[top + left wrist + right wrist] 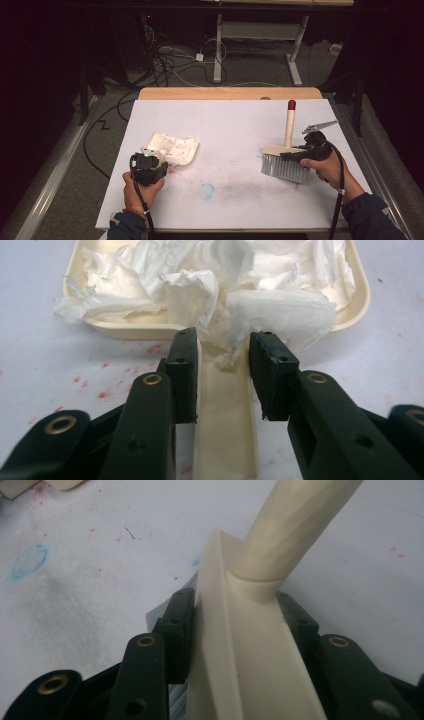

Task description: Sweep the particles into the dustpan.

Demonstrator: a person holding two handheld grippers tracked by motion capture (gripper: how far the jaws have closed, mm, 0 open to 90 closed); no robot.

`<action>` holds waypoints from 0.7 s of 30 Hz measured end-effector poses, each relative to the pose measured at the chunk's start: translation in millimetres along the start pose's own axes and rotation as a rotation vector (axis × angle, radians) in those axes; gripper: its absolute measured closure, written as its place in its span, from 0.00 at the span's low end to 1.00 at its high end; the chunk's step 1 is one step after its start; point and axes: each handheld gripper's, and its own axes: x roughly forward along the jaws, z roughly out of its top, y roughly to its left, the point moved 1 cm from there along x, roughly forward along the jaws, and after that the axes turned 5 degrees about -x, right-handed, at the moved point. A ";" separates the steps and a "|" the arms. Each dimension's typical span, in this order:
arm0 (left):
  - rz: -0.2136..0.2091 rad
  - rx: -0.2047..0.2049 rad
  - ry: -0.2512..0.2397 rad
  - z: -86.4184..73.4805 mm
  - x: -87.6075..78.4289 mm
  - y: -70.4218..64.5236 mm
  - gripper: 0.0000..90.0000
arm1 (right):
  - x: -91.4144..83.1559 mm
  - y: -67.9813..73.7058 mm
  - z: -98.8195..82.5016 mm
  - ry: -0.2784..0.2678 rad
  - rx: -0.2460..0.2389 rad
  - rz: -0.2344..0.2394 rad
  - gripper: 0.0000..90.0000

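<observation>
My left gripper (pixel 156 159), low and left of centre in the high view, has its jaws clamped on the handle of the cream dustpan (pixel 227 430), whose tray is heaped with crumpled white tissue (pixel 220 287). My right gripper (pixel 306 150), at the right of that view, has its jaws closed on the head of the brush (pixel 250 645), bristles down on the worktop (pixel 230 125). The tissue looks gathered already, I judge; red flecks (pixel 102 394), a blue ring (pixel 206 190) and a grey smudge (pixel 250 187) are left to sweep.
</observation>
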 end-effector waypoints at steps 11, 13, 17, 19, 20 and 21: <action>0.015 -0.124 -0.050 -0.2 -0.5 18.8 0.68 | 1.1 -3.1 1.3 0.013 0.001 0.002 0.64; 0.003 -0.097 -0.055 0.2 -2.1 15.7 0.61 | 0.4 -3.8 2.1 0.003 0.003 -0.017 0.61; -0.068 -0.044 -0.079 -0.1 -10.6 7.1 0.56 | -0.2 -7.5 2.3 0.004 0.008 -0.040 0.58; -0.064 -0.004 -0.096 -1.2 -15.6 2.9 0.53 | 0.7 -8.5 2.7 -0.001 0.010 -0.046 0.56; -0.072 0.017 -0.102 -1.5 -17.9 1.9 0.51 | 0.7 -8.8 3.4 0.002 0.003 -0.050 0.55; -0.067 0.030 -0.111 -1.8 -20.3 1.8 0.49 | 0.8 -9.2 4.4 0.006 -0.006 -0.054 0.54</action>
